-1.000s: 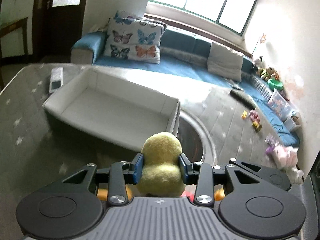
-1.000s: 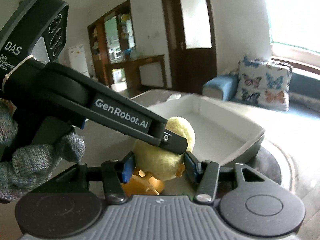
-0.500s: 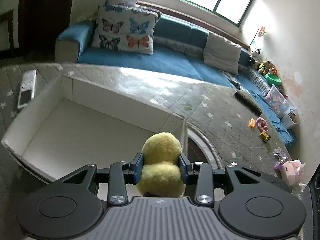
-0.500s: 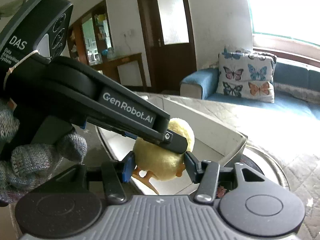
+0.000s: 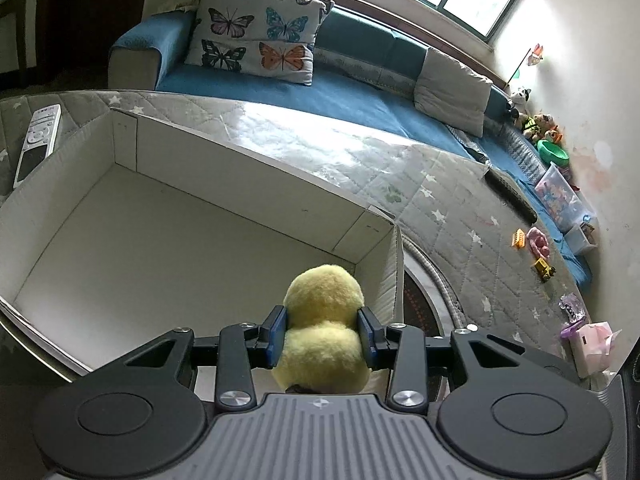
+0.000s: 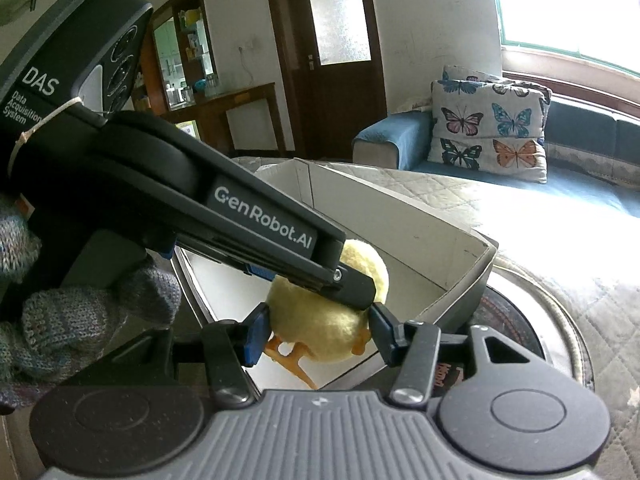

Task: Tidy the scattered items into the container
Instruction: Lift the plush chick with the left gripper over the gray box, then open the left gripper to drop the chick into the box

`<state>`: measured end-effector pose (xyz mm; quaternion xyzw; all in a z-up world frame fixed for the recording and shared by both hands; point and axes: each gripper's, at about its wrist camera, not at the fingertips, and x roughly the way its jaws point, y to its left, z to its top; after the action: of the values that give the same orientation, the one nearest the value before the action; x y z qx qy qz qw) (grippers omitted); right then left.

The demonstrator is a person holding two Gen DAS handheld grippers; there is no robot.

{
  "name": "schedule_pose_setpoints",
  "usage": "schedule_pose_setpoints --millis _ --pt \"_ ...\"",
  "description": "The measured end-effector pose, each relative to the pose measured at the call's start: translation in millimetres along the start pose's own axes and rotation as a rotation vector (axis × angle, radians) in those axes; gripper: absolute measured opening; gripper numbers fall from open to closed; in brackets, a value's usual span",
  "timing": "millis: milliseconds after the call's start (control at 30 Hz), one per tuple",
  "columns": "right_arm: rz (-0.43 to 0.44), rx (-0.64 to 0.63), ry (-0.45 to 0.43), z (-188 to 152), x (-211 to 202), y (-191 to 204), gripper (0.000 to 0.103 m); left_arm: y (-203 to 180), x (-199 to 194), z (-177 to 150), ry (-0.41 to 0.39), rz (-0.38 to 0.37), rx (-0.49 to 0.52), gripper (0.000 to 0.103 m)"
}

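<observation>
Left gripper (image 5: pixel 322 336): jaws just eased wider, pads still flanking the yellow plush chick (image 5: pixel 323 330). Right gripper (image 6: pixel 316 334): brackets the same chick, supporting it. Chick hangs over the white box (image 5: pixel 128 240), near-right corner, apparently for dropping. Beyond, right: small toys (image 5: pixel 536 246) remain.

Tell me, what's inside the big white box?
The white box looks bare inside: only its plain floor and walls show. The yellow chick toy hangs over its near corner, between both grippers. The chick and grippers cover that corner, so anything there stays hidden.
</observation>
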<state>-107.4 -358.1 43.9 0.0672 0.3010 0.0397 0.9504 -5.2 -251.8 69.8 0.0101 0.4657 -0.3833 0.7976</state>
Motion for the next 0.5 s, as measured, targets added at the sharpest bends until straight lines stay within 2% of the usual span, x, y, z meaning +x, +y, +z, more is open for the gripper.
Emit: schedule_pose_setpoints --millis 500 --pt "-0.018 -0.01 -0.013 1.5 -9.3 -0.7 0.055 0.8 -7.6 -4.3 -0.008 0.02 -0.002 0.041"
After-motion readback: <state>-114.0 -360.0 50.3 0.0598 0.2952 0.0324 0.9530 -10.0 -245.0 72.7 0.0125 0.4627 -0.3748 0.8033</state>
